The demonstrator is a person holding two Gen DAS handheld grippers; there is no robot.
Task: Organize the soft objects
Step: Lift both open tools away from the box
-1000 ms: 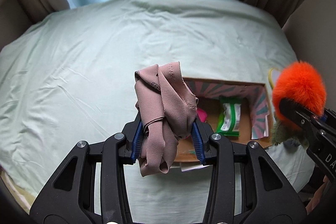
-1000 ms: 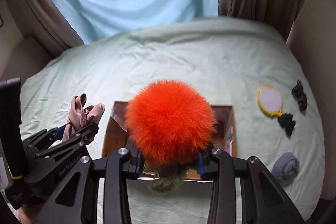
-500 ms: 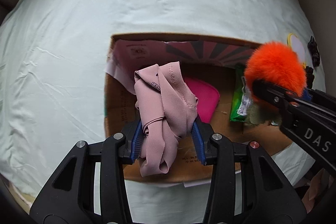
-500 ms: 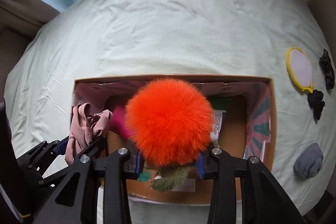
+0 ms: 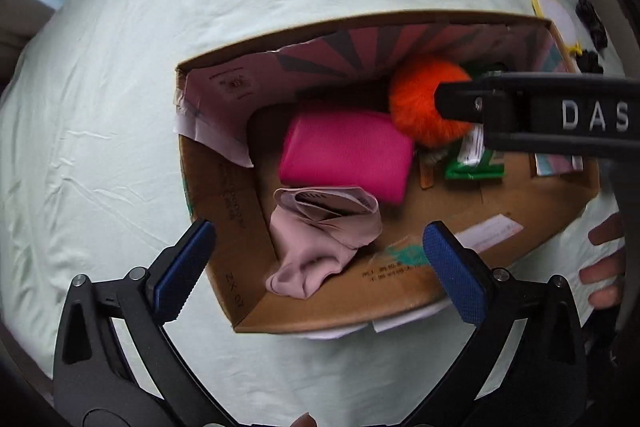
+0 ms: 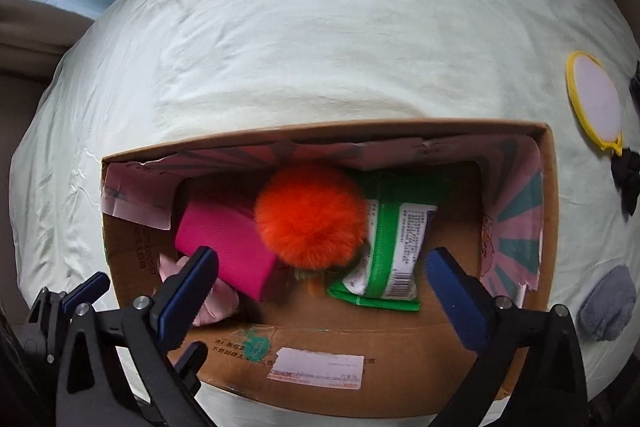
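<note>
1. The left gripper point(image 5: 316, 259) is hanging wide open, holding nothing, above the pink cloth point(image 5: 320, 247) lying at lower left in the box point(image 5: 248, 219).
2. The right gripper point(image 6: 320, 279) is gaping empty; the orange pompom point(image 6: 312, 215) is sitting mid-box.

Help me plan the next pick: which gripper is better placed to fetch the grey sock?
Right, probably: the right gripper is open, and the grey sock lies beside the box on its side. The left gripper sits farther over.
</note>
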